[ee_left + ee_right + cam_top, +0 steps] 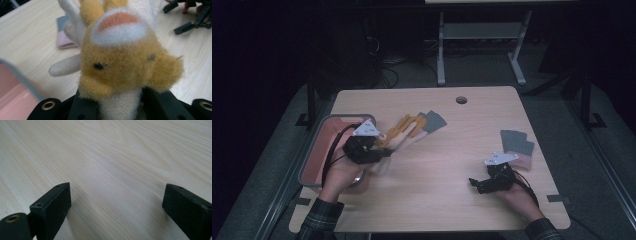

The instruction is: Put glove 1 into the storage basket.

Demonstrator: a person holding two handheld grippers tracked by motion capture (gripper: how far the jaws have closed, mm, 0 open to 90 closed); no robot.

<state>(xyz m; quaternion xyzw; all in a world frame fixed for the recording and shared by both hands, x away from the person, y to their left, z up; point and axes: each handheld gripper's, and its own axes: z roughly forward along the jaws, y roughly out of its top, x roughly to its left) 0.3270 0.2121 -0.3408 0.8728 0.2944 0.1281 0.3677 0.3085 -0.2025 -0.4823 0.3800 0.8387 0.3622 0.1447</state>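
The left gripper (384, 150) pinches a fluffy yellow-and-white plush toy (125, 60) between its fingers, held above the pale wooden surface (437, 165) just beside the pink grey-rimmed plastic bin (314, 155). The right gripper (116, 202) rests low over the bare wood, fingers spread apart

High cam sits above the person's side, looks fwd and down over the whole pale wooden table (447, 165). Left gripper cam rides very close behind the fluffy yellow-and-white plush toy (125, 60), facing across the table; the grey-rimmed pink plastic bin (15, 92) lies at 8 o'clock, the right black two-jaw gripper (192, 17) farther off at 1 o'clock. High cam shares toy (399, 134), bin (319, 145) and gripper (479, 184). Right gripper cam looks low along bare tabletop (112, 157), close up.
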